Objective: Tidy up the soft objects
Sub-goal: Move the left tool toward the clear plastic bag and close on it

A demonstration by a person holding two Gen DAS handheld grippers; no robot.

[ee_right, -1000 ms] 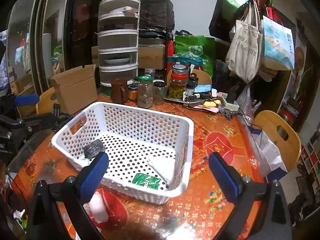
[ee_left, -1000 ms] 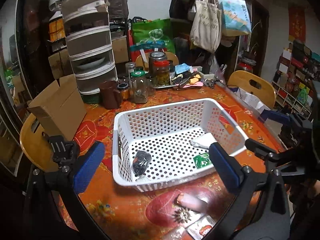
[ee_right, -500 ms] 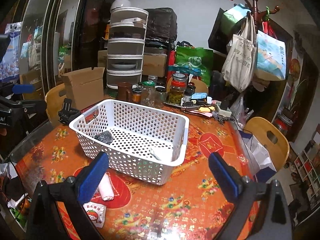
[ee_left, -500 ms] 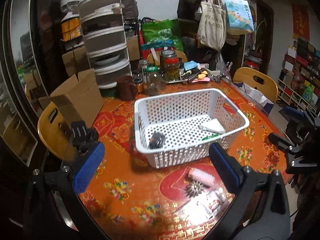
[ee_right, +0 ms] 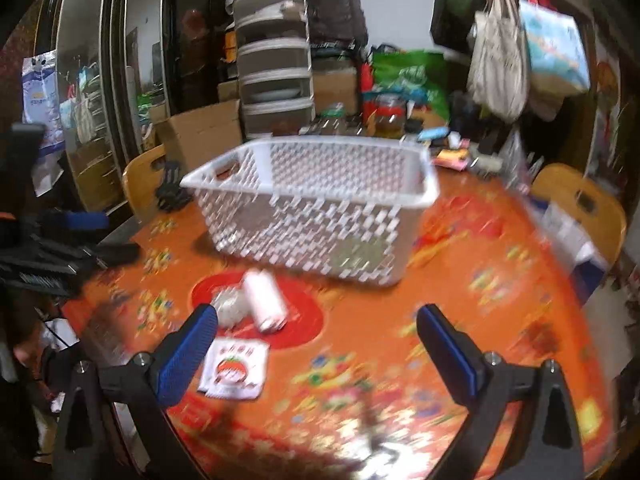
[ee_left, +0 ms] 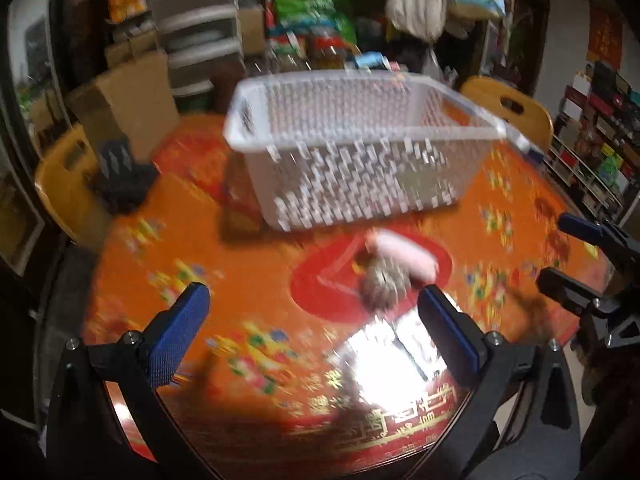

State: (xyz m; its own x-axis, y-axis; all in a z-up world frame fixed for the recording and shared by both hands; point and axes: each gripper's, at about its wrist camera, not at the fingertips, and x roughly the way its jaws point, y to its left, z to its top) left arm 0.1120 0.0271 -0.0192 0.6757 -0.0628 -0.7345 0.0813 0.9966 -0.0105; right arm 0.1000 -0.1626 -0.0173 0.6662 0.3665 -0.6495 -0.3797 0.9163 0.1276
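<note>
A white perforated basket (ee_left: 352, 152) (ee_right: 316, 208) stands on the orange patterned table. In front of it lie a pink-white roll (ee_left: 404, 254) (ee_right: 265, 296), a spiky pale ball (ee_left: 384, 286) (ee_right: 230, 306) and a white packet with a tomato print (ee_right: 234, 370), glared out in the left wrist view (ee_left: 392, 344). My left gripper (ee_left: 316, 336) is open and empty, low over the table's near edge. My right gripper (ee_right: 316, 354) is open and empty, to the right of the packet. Both views are motion-blurred.
Jars (ee_right: 388, 116), a stacked drawer unit (ee_right: 276, 68), a cardboard box (ee_right: 200, 132) and bags (ee_right: 496, 64) crowd the back. Wooden chairs (ee_right: 576, 200) (ee_left: 68, 188) stand at both sides. The right gripper shows at the right in the left wrist view (ee_left: 588, 264).
Both grippers have pulled back from the basket and dropped lower toward the table's near edge. The loose roll, ball and packet have come into view in front of them.
</note>
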